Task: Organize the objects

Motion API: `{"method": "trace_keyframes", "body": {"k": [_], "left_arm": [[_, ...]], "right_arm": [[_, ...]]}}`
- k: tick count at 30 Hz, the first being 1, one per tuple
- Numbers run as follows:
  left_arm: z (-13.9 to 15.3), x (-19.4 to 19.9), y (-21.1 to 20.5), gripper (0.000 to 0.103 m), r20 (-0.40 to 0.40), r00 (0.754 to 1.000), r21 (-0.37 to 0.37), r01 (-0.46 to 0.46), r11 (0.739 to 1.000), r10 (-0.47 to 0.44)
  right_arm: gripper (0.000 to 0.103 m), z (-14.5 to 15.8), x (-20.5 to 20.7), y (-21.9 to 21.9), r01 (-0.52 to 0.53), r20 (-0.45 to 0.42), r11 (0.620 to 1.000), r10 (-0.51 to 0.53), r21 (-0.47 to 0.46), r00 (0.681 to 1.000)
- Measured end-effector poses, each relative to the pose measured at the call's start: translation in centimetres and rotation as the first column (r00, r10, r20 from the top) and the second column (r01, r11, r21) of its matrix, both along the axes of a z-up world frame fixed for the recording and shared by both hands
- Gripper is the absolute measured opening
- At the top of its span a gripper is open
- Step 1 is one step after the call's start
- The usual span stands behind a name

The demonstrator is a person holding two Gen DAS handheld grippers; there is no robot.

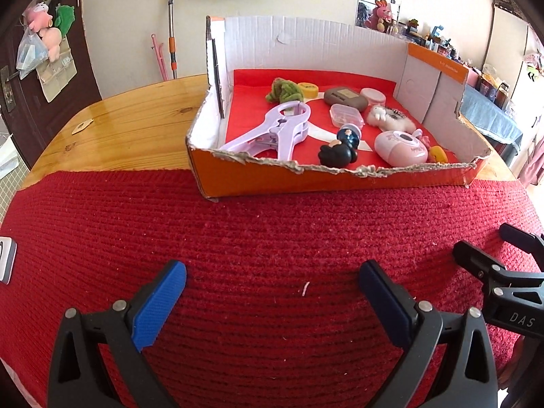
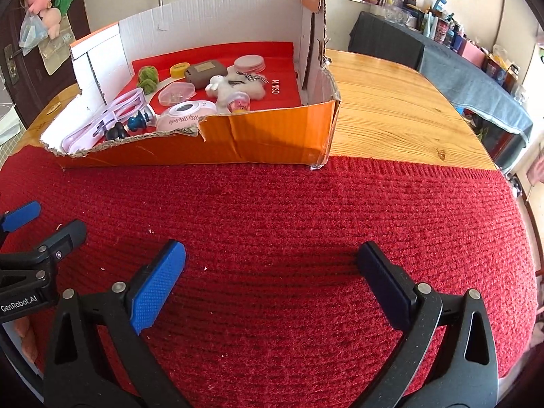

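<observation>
An orange cardboard box (image 1: 326, 178) (image 2: 272, 136) with a torn front wall stands at the far edge of the red knitted mat (image 1: 255, 238) (image 2: 289, 221). Inside lie a lilac clip (image 1: 272, 129) (image 2: 102, 119), a pink oval case (image 1: 401, 148) (image 2: 185, 117), a white plush (image 1: 387, 117) (image 2: 234, 88), a green plush (image 1: 284, 90) (image 2: 148, 76), a brown case (image 1: 345, 97) (image 2: 205, 69) and small dark figures (image 1: 336, 153). My left gripper (image 1: 272, 277) is open over bare mat. My right gripper (image 2: 272, 258) is open too, nothing between its fingers.
The wooden table (image 1: 136, 129) (image 2: 401, 108) extends behind the mat. A white device (image 1: 6, 260) lies at the mat's left edge. The right gripper's fingers (image 1: 482, 261) show at right in the left wrist view. A cluttered side table (image 2: 459, 64) stands far right.
</observation>
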State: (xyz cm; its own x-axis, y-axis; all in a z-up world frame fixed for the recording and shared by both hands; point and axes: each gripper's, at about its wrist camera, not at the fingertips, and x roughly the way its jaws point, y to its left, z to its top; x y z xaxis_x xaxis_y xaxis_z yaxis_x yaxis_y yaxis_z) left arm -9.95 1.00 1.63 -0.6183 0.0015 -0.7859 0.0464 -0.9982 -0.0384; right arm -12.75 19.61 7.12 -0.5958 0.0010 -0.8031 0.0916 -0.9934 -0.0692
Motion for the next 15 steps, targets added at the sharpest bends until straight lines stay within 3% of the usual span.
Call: {"method": "trace_keyframes", "body": {"k": [15], "left_arm": [[0.02,0.00,0.05,0.103,-0.001,1.000,-0.003,0.000,1.000,0.000]], "right_arm": [[0.103,0.03,0.09,-0.02,0.002,-0.002,1.000,-0.002,0.001,1.000]]}}
